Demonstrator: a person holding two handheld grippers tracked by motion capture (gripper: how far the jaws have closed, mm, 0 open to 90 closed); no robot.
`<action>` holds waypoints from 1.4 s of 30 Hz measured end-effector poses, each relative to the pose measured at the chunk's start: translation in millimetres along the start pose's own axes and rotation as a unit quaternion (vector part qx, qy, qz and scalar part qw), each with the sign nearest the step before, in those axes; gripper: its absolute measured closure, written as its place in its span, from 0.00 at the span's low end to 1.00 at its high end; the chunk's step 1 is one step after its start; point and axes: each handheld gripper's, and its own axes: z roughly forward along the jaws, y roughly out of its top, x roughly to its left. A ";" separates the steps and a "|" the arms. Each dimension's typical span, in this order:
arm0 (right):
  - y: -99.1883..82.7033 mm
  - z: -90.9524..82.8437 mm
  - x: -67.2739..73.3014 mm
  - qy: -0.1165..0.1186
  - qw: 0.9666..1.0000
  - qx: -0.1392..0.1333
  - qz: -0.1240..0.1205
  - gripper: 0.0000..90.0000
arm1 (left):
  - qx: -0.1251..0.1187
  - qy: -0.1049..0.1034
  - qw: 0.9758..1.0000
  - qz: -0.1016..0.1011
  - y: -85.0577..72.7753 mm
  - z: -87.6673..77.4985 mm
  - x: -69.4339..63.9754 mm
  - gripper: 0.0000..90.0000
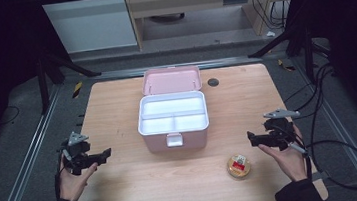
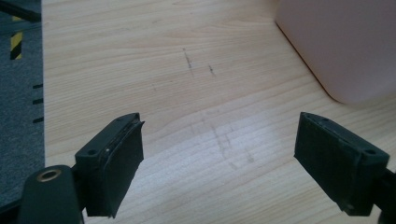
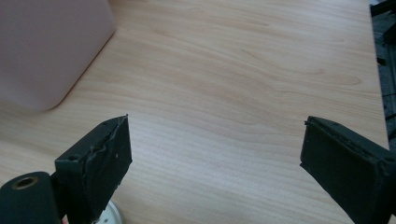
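Resting low over the wooden surface (image 1: 126,196), the left gripper (image 1: 102,154) sits at the near left, held by the person's left hand (image 1: 71,179). Its jaws are spread wide, with nothing between them; in the left gripper view only bare wood lies between the two black pads, and a corner of the pink box (image 2: 345,46) is at the far right of that view. The right gripper (image 1: 252,138) is at the near right, in the right hand (image 1: 289,159), and its jaws are also spread wide and empty.

The pink box (image 1: 173,126) stands in the middle of the surface, between the two grippers and well apart from both. Its lid (image 1: 171,80) is open and leans to the far side. Inside is a white tray (image 1: 172,112) with compartments.

A small round tin (image 1: 238,165) with a yellow and red label lies near the front edge, to the near right of the box and just left of the right gripper. In the right gripper view its rim (image 3: 108,215) shows below the left jaw.
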 end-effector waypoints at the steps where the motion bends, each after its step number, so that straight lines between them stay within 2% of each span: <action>1: 0.0 0.1 2.4 0.003 1.000 0.003 -0.004 0.10 | 0.002 -0.002 1.000 0.001 0.4 0.1 -1.7 0.16; 5: -0.1 1.5 15.8 0.006 1.000 0.017 -0.025 0.10 | 0.007 -0.006 1.000 0.007 1.1 -1.8 -7.8 0.15; 12: -6.3 4.6 35.0 0.027 0.998 0.044 -0.033 0.12 | 0.016 -0.017 1.000 0.002 -0.7 -2.2 -13.6 0.14; 15: -10.6 4.5 44.3 0.037 0.997 0.059 -0.041 0.12 | 0.020 -0.017 1.000 0.008 -2.1 -0.6 -16.9 0.14; 17: -12.5 4.5 48.3 0.041 0.996 0.060 -0.045 0.13 | 0.017 -0.014 1.000 0.018 -2.2 0.2 -19.0 0.14; 22: -17.1 5.6 53.8 0.044 0.996 0.061 -0.049 0.13 | 0.018 -0.015 1.000 0.017 -4.8 1.6 -21.8 0.14; 29: -31.0 3.6 62.4 0.062 0.993 0.084 -0.052 0.15 | 0.026 -0.017 0.999 0.019 -7.6 5.1 -22.7 0.14; 36: -36.0 7.3 74.9 0.076 0.988 0.117 -0.068 0.16 | 0.025 -0.016 0.999 0.022 -7.0 4.2 -23.4 0.14; 39: -38.4 11.3 76.4 0.072 0.985 0.138 -0.070 0.15 | 0.028 -0.016 0.999 0.023 -7.6 5.4 -24.1 0.14; 40: -40.1 13.8 77.0 0.072 0.983 0.150 -0.071 0.15 | 0.029 -0.016 0.999 0.024 -7.7 5.8 -24.2 0.14; 42: -40.6 14.8 77.5 0.072 0.983 0.154 -0.072 0.15 | 0.032 -0.017 0.999 0.024 -8.0 6.7 -24.5 0.15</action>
